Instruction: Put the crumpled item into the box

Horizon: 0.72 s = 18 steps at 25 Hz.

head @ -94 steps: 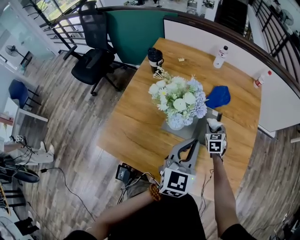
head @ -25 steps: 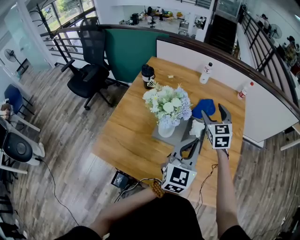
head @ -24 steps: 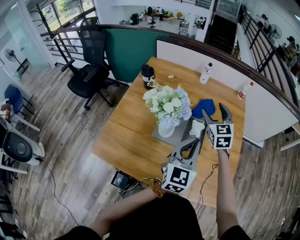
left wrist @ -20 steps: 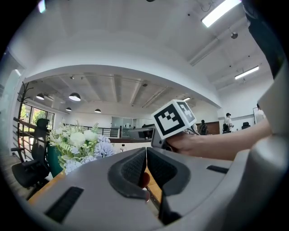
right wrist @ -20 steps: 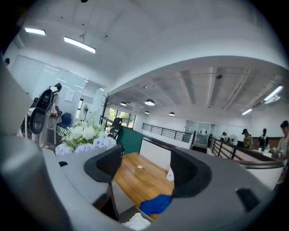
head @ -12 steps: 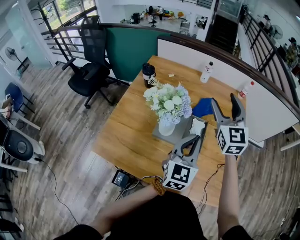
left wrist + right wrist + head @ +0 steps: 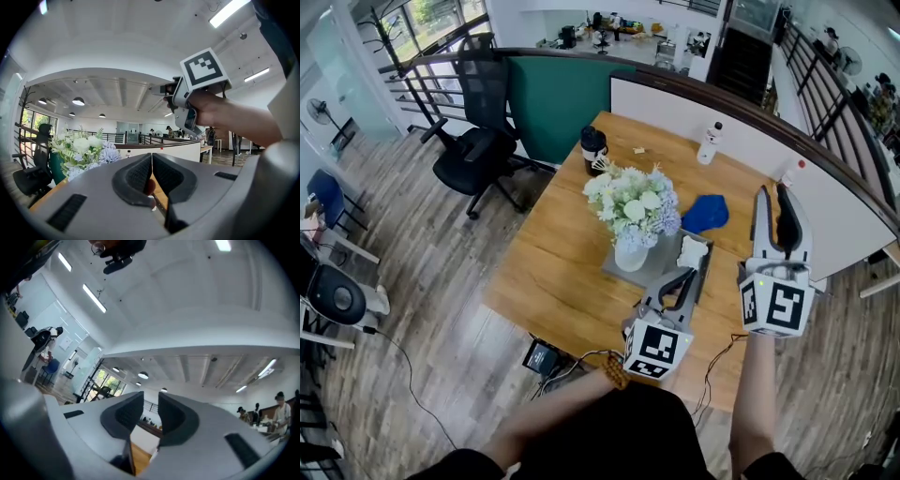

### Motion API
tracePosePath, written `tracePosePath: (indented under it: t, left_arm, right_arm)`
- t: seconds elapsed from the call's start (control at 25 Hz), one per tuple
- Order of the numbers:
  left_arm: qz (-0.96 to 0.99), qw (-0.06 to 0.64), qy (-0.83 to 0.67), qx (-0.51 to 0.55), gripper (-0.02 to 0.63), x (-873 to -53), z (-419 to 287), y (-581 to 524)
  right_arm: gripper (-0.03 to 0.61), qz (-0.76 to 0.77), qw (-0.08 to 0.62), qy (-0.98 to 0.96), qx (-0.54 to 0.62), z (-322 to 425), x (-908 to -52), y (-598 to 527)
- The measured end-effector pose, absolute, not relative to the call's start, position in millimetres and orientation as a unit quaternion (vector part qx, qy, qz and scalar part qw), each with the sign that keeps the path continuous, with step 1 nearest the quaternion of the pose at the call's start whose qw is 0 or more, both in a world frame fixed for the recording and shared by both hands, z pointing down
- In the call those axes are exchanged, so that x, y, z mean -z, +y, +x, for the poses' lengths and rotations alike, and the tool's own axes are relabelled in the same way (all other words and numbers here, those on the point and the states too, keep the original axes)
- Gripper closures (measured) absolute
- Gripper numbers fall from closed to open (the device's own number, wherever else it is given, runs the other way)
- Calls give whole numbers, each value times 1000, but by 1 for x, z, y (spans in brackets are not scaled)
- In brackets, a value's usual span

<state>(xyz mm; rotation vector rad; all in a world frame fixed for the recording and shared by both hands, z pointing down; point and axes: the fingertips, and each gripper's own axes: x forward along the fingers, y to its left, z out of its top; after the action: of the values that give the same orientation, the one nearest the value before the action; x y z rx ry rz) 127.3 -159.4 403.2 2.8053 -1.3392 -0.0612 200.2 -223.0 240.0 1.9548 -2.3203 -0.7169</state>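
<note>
The crumpled white paper [image 7: 693, 251] lies in the grey box [image 7: 659, 262] at centre frame — left gripper [image 7: 686, 278] shut and empty beside it, right gripper [image 7: 773, 202] high at right, jaws just closing to a narrow, empty gap — so probably best to keep both clear of it.

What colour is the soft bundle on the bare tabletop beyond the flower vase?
Bright blue; the bundle shows best in the head view.

Bright, even daylight and ceiling strip lights; fisheye bending and dark corners, mostly sharp
</note>
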Motion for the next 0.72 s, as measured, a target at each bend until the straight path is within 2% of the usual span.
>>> tracePosePath:
  t: [0.04,0.08,0.36,0.72]
  left_arm:
    - [902,17,-431,20,589,-404,127,-159]
    - [902,18,-432,20,589,-405,126,-159]
    - [892,13,-450,31,589,-406,119,-160]
    - [888,6,-459,35,589,-408,116,-157]
  right_arm:
    - [492,634,-3,-735,240,202,-233,-215]
    - [499,638,-13,-730,246,202,-228,-208]
    - [486,648,-7,-719,252,197,-242,-186]
    - [482,659,10,-732,173,199,-309,-169]
